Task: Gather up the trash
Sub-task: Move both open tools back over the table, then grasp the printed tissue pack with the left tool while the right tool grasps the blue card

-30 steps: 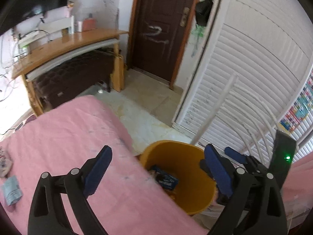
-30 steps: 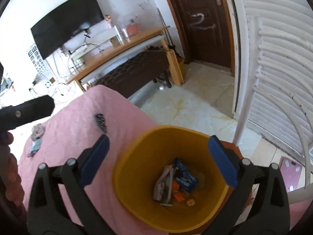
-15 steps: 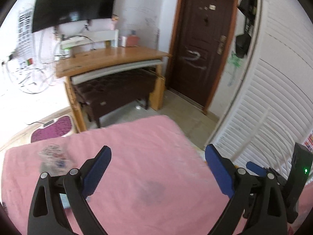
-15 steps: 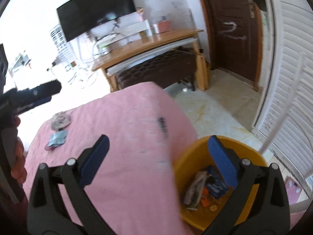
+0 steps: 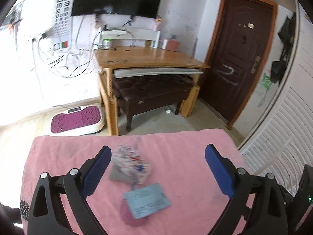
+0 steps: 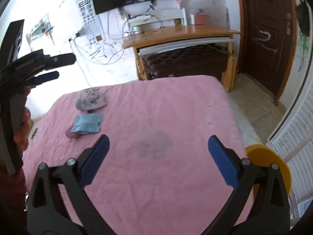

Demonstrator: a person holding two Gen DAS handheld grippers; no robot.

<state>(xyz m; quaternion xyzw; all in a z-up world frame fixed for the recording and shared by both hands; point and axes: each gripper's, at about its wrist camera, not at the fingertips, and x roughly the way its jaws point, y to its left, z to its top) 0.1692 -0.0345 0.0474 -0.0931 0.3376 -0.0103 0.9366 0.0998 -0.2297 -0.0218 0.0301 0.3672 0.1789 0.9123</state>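
Note:
A light blue packet [image 5: 147,200] lies on the pink bed cover [image 5: 185,156], on top of a dull pink lump [image 5: 133,218]. Just beyond it sits a white printed wrapper [image 5: 131,161] on a grey scrap. My left gripper [image 5: 157,171] hovers open above these pieces, empty. In the right wrist view the same packet [image 6: 88,123] and wrapper [image 6: 93,98] lie at the bed's far left, under the left gripper [image 6: 53,66] held by a hand. My right gripper [image 6: 158,158] is open and empty over the middle of the bed. The yellow bin [image 6: 272,166] shows at the bed's right edge.
A wooden desk [image 5: 150,58] with a dark padded bench [image 5: 154,92] under it stands beyond the bed, a television on the wall above. A brown door [image 5: 238,54] and white louvred panels [image 5: 281,129] are on the right. A purple floor mat [image 5: 76,120] lies left of the desk.
Both grippers have swung left, away from the yellow bin and over the bed. The left one now hangs above the blue packet and wrapper. Both stay open.

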